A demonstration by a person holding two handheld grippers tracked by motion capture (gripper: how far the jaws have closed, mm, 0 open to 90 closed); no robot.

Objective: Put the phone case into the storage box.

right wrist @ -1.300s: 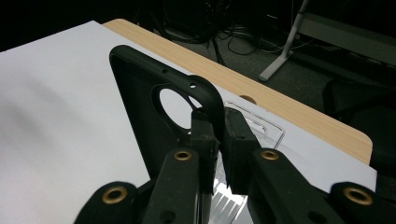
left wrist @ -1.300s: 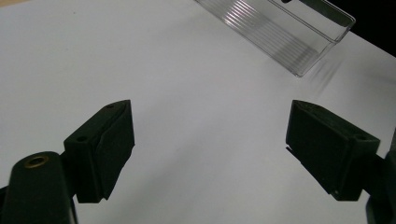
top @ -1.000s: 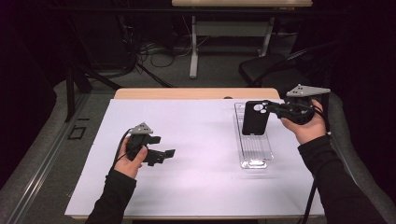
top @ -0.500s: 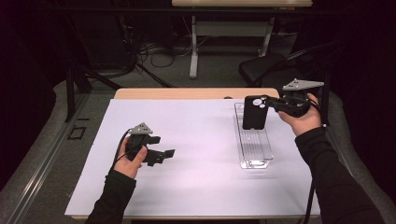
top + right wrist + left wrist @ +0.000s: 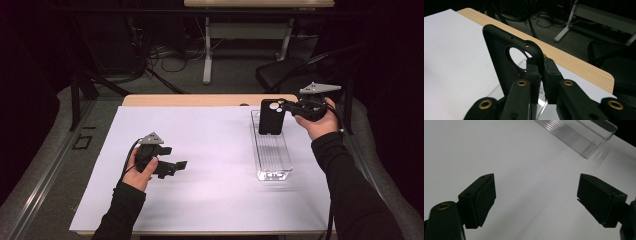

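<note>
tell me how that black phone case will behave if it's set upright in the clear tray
The phone case is probably light and a bit bendy: a thin shell with a camera cutout. Standing tall and thin in the smooth tray, it may tip. The right gripper pinches only its edge, so it could swing.

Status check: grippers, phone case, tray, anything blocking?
Left gripper open, idle. Right gripper shut on phone case, above clear tray. Nothing blocking.

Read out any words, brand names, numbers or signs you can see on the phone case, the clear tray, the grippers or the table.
No readable text anywhere.
Black phone case, held by the right gripper: no lettering, only a camera cutout.
Clear plastic tray: plain ribbed plastic, no label.
Left gripper: open, no markings seen.
White table cover: blank.
</note>
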